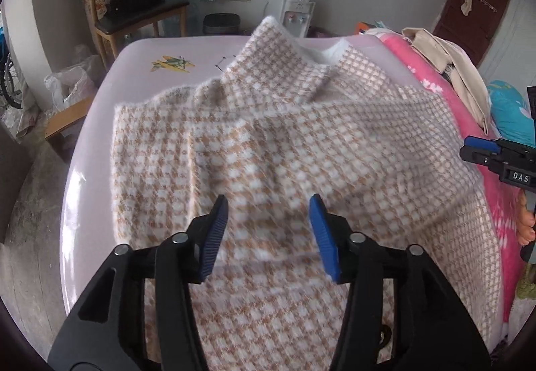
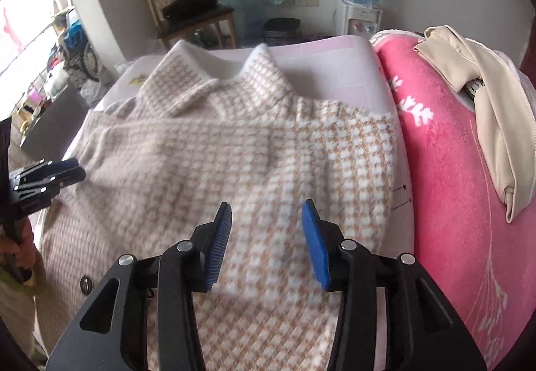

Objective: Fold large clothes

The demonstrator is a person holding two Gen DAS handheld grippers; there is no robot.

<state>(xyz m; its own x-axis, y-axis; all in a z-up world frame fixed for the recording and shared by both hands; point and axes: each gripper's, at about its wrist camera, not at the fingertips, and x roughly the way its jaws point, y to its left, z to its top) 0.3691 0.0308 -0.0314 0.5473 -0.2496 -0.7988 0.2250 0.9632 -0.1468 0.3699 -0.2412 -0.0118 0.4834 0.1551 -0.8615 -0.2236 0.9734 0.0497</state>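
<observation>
While the big checked coat [image 1: 284, 143] is lying spread out on the pale pink table [image 1: 100, 136], both grippers are hanging just above it with nothing in them. The left gripper [image 1: 268, 230] is holding its 2 blue fingers wide apart over the lower middle of the coat. The right gripper [image 2: 266, 237] is doing the same thing, with its 2 fingers spread apart over the right half. Neither one is pinching any cloth.

The coat is lying with its collar [image 2: 214, 76] pointing to the far end of the table. In the left wrist view, 1 side looks already laid over the body, making a long straight edge down the left. A dark button [image 2: 85, 285] is peeking out near the bottom edge. A bright pink blanket [image 2: 469, 170] is sitting just beside the table on the right, with a beige garment [image 2: 485, 103] piled on top of it.

It looks like the fold is partly done and the hands are getting ready for the next grab. The next move is probably calling for each gripper to come down on an edge of the coat, squeeze it, and lift together so the cloth is folding flat. The fluffy cloth is thick, so the fingers are needing a good bite or it might slip out
</observation>
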